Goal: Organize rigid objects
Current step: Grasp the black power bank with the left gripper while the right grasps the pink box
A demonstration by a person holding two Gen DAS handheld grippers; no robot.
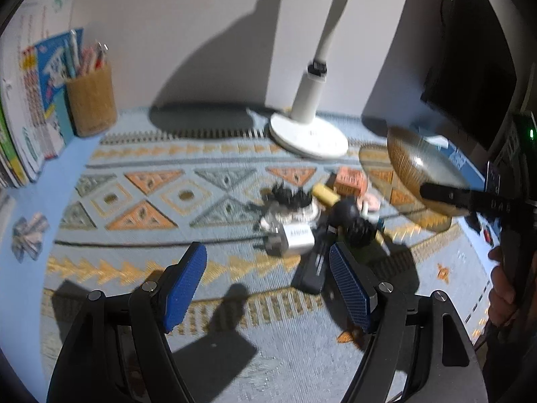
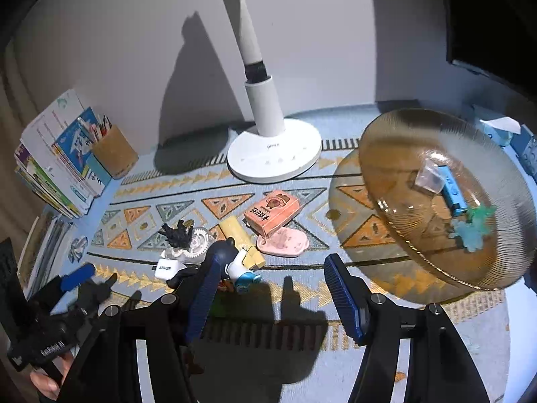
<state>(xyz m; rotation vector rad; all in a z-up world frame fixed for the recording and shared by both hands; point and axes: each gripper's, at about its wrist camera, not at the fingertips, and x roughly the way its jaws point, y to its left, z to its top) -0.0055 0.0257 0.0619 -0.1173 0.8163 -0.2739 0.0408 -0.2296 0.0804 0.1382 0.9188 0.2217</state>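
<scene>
A pile of small objects lies mid-mat: a white charger [image 1: 295,236] [image 2: 166,267], a spiky black-haired figure on white gears [image 1: 288,198] [image 2: 183,235], a yellow block [image 1: 325,194] [image 2: 240,235], an orange box [image 1: 350,181] [image 2: 271,212], a pink holder [image 2: 283,241], a dark round-headed toy [image 1: 349,211] [image 2: 223,252] and a black flat device [image 1: 313,268]. An amber glass bowl [image 2: 436,201] [image 1: 423,168] at right holds a blue item [image 2: 453,193], a clear piece and a teal figure [image 2: 473,231]. My left gripper [image 1: 268,288] is open above the mat, left of the pile. My right gripper [image 2: 272,299] is open and empty, near the pile.
A white desk lamp [image 1: 308,131] [image 2: 273,147] stands at the back. Books [image 1: 30,107] [image 2: 57,168] and a wooden pen cup [image 1: 90,100] [image 2: 114,151] stand at back left. A dark monitor [image 1: 476,50] is at right. A patterned mat [image 1: 167,201] covers the blue desk.
</scene>
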